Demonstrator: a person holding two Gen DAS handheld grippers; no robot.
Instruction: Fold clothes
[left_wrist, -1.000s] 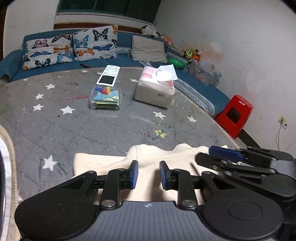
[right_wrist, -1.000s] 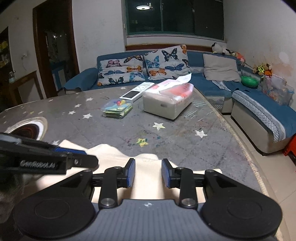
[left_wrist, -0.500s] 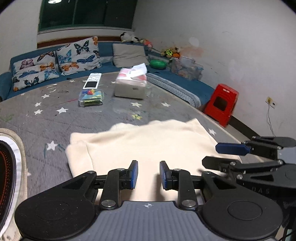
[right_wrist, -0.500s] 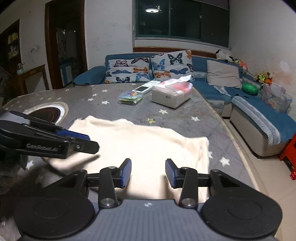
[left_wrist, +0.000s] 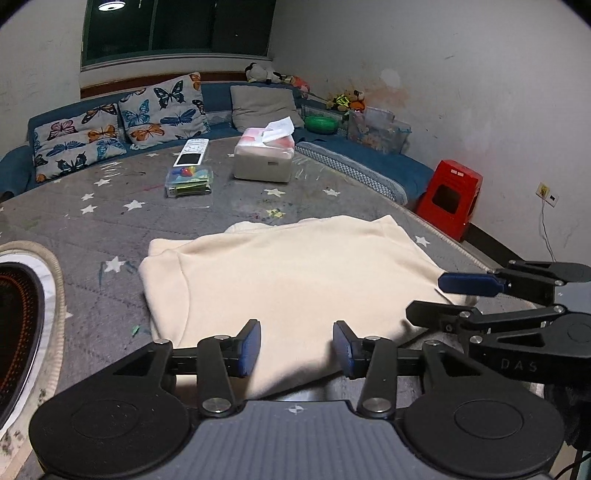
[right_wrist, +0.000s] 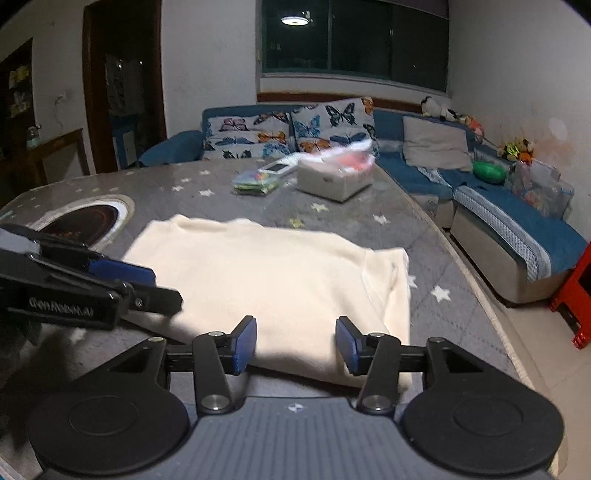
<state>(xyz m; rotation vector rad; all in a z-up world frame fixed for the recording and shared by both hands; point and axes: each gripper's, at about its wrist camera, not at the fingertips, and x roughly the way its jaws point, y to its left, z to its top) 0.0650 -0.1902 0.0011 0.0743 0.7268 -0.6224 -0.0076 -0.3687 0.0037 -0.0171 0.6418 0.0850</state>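
Both tongs, left tongs (left_wrist: 296, 348) and right tongs (right_wrist: 295, 345), are now being held spread wider and empty, while the soft, light cream garment (left_wrist: 295, 273) at mid-frame is probably best pinched at its near hem corners.

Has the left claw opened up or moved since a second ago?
Yes. The left claw has opened and pulled back toward the person: the tissue box now sits farther off, and far more of the cream garment shows ahead.
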